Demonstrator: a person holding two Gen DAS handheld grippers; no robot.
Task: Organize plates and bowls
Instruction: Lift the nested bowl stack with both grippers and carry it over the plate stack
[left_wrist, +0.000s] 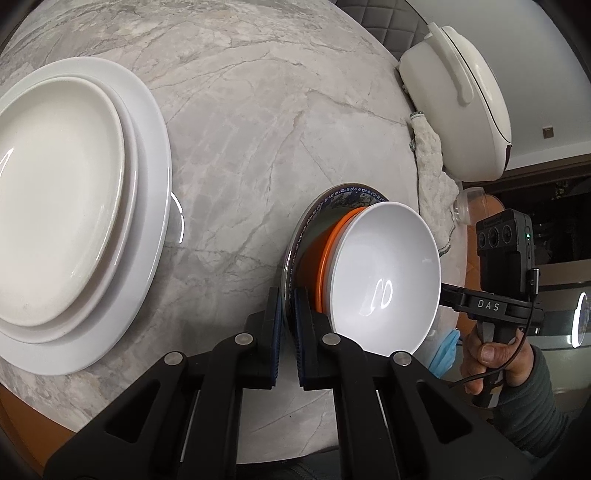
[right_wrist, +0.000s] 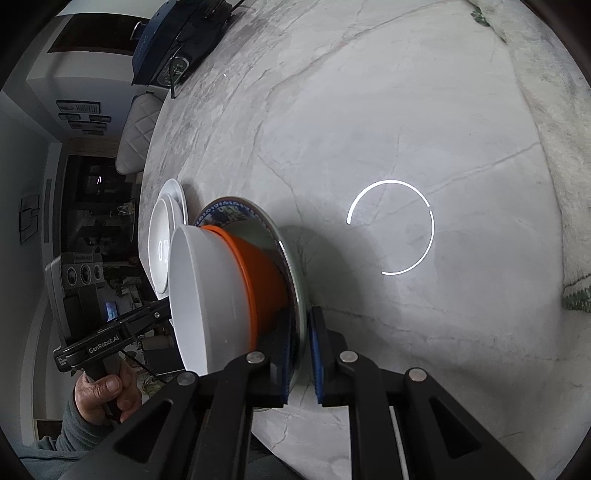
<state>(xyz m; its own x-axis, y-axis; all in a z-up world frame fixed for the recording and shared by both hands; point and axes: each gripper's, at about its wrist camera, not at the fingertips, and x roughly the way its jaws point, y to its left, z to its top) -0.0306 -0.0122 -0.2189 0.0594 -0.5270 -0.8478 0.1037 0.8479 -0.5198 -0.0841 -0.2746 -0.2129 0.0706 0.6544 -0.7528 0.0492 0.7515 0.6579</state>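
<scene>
Both tongs (left_wrist: 289, 325) (right_wrist: 300, 347) pinch the patterned plate (left_wrist: 343, 195) (bowls (left_wrist: 384, 273) stacked on it).

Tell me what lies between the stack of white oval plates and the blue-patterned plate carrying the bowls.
Only bare marble tabletop separates the white oval plates from the blue-patterned plate, as the left wrist view shows.

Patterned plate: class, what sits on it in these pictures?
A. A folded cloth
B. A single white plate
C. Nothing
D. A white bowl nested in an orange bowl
D: the white bowl sits nested inside the orange bowl, which rests on the patterned plate.
</scene>
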